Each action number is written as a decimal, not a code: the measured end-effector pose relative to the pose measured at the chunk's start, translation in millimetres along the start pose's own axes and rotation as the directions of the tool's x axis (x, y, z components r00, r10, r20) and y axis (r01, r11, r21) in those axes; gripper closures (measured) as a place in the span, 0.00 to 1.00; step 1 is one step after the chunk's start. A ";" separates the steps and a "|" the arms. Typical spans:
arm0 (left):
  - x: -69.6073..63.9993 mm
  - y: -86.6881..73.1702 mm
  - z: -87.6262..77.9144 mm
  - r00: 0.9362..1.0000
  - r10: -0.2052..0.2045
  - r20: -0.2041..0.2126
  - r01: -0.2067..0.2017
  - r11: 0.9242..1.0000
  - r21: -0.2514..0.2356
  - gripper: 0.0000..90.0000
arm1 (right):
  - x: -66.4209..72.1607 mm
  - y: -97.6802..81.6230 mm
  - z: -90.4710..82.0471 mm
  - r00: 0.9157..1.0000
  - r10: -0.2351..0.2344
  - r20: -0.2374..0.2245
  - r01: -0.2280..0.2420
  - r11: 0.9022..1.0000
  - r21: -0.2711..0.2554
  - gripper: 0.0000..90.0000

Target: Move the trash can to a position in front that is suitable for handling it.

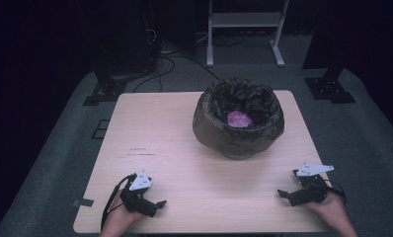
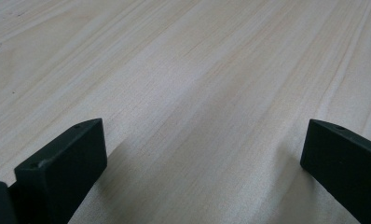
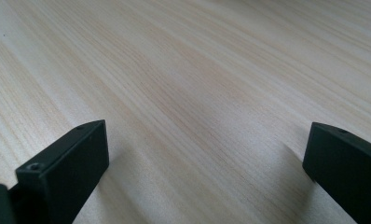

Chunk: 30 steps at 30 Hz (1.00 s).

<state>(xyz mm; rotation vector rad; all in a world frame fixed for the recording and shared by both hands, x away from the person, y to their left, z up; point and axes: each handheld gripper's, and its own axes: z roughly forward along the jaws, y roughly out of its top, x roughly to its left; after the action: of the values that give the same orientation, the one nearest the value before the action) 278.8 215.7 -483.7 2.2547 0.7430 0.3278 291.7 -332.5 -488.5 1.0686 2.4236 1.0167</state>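
Dark room all around, grey carpet below, a white stand (image 1: 246,29) and loose cables (image 1: 170,61) at the back, and in the middle sits a pale wood table (image 1: 150,128). Biggest thing on it is the bin (image 1: 239,118), a round tub lined with a crumpled dark bag whose edge is rolled over the rim, probably so the mouth stays wide for dropping things in. It stands toward the far side, a little right of centre, well apart from both tools. Down inside, a pink wad (image 1: 239,118) lies at the bottom. Now to the near edge: the left gripper (image 1: 155,205) rests low by the near left corner, its tip angled inward to the right, with the hand (image 1: 118,219) behind it. The right gripper (image 1: 286,193) mirrors it at the near right, pointing left, on the other hand (image 1: 333,212). Both gripper views look along bare wood grain, jaws spread wide, nothing between them. My read: a resting stance, both tools parked apart, leaving a clear path forward to the bin.
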 end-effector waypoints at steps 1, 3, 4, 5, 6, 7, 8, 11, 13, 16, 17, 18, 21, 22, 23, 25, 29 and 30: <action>0.0 0.0 0.0 1.000 0.000 0.000 0.000 1.000 0.000 0.00 | 0.0 0.0 0.0 1.000 0.000 0.000 0.000 1.000 0.000 0.00; 0.0 0.0 0.0 1.000 0.000 0.000 0.000 1.000 -0.001 0.00 | -0.2 -0.5 -0.7 1.000 0.004 0.004 -0.004 1.000 0.001 0.00; 0.0 0.0 0.0 1.000 0.000 0.000 0.000 1.000 0.000 0.00 | -0.4 -0.6 -1.2 1.000 0.009 0.005 -0.009 1.000 0.004 0.00; 0.1 0.0 0.0 1.000 -0.001 0.000 0.001 1.000 0.000 0.00 | -0.9 -0.7 -1.6 1.000 0.016 0.002 -0.016 1.000 0.002 0.00; 0.2 0.1 0.2 1.000 -0.003 -0.001 0.003 1.000 -0.001 0.00 | -1.6 -0.7 -2.2 1.000 0.029 0.000 -0.029 1.000 0.001 0.00; 0.2 0.1 0.2 1.000 -0.003 -0.001 0.003 1.000 -0.001 0.00 | -1.6 -0.7 -2.2 1.000 0.029 0.000 -0.029 1.000 0.001 0.00; 0.6 0.3 0.4 1.000 -0.004 -0.003 0.004 1.000 -0.001 0.00 | -2.4 -0.1 -2.6 0.999 0.043 -0.002 -0.043 0.999 0.003 0.00; 0.3 0.1 0.1 1.000 -0.006 -0.006 0.006 1.000 -0.001 0.00 | -4.9 3.1 -7.2 0.998 0.056 0.023 -0.056 0.998 -0.004 0.00; 0.4 0.0 0.0 1.000 -0.005 -0.006 0.005 1.000 0.000 0.00 | -5.3 4.2 -9.5 0.998 0.063 0.023 -0.062 0.998 -0.015 0.00; 0.4 0.0 0.0 1.000 -0.006 -0.006 0.006 1.000 0.000 0.00 | -6.0 8.0 -16.0 0.997 0.073 0.028 -0.072 0.997 -0.041 0.00; 0.4 0.0 0.0 1.000 -0.005 -0.006 0.005 1.000 0.000 0.00 | -6.4 10.3 -19.4 0.997 0.078 0.024 -0.077 0.996 -0.052 0.00; 0.4 0.0 0.0 1.000 -0.005 -0.006 0.005 1.000 0.000 0.00 | -6.4 10.3 -19.4 0.997 0.078 0.024 -0.077 0.996 -0.052 0.00; 0.4 0.0 0.0 1.000 -0.005 -0.006 0.005 1.000 0.000 0.00 | -7.3 14.0 -24.2 0.996 0.077 0.033 -0.075 0.995 -0.059 0.00; 0.4 0.0 0.0 1.000 -0.005 -0.006 0.005 1.000 0.000 0.00 | -7.7 15.2 -25.6 0.996 0.077 0.034 -0.075 0.995 -0.062 0.00; 0.4 0.0 0.0 1.000 -0.005 -0.006 0.005 1.000 0.000 0.00 | -8.3 18.8 -29.3 0.996 0.076 0.037 -0.074 0.995 -0.068 0.00; 0.3 0.0 -0.1 1.000 -0.005 -0.007 0.005 1.000 0.000 0.00 | -9.2 22.0 -33.0 0.995 0.084 0.046 -0.080 0.994 -0.073 0.00; 0.3 0.0 -0.1 1.000 -0.006 -0.007 0.006 1.000 0.000 0.00 | -12.3 26.2 -38.1 0.994 0.099 0.039 -0.096 0.992 -0.085 0.00; 0.3 0.0 -0.1 1.000 -0.006 -0.007 0.006 1.000 0.000 0.00 | -13.3 27.9 -40.0 0.994 0.098 0.041 -0.094 0.991 -0.092 0.00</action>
<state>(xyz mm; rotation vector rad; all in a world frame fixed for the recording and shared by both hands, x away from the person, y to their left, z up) 279.0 215.9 -483.7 2.2519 0.7531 0.3334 294.4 -348.5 -440.6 1.1748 2.2871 1.1080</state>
